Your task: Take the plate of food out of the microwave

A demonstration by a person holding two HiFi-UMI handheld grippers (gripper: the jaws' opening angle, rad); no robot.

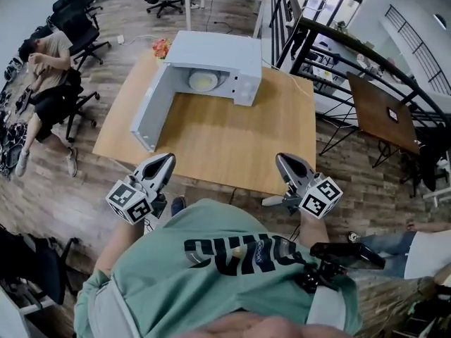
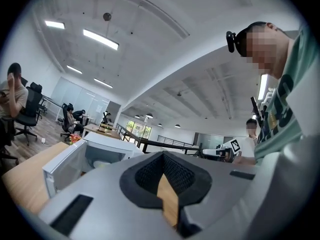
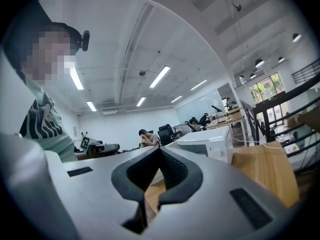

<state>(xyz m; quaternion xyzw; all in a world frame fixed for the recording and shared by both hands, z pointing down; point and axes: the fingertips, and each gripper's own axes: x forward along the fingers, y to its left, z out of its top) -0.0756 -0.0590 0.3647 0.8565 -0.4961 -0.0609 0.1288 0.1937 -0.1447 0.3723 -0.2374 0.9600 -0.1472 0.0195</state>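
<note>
The wooden table [image 1: 211, 143] bears the microwave [image 1: 211, 51], its door [image 1: 149, 111] swung wide and the plate of food [image 1: 203, 81] inside it. Well short of the microwave, the left gripper [image 1: 168, 159] and right gripper [image 1: 282, 159] hover empty, jaws together (best parted before reaching in level).

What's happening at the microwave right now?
A person in a green T-shirt holds a claw in each hand at the near edge of the light wooden table. The left claw and the right claw are both shut and empty. The white box-shaped microwave stands at the far edge, door swung open, the pale round plate of food inside, untouched.
</note>
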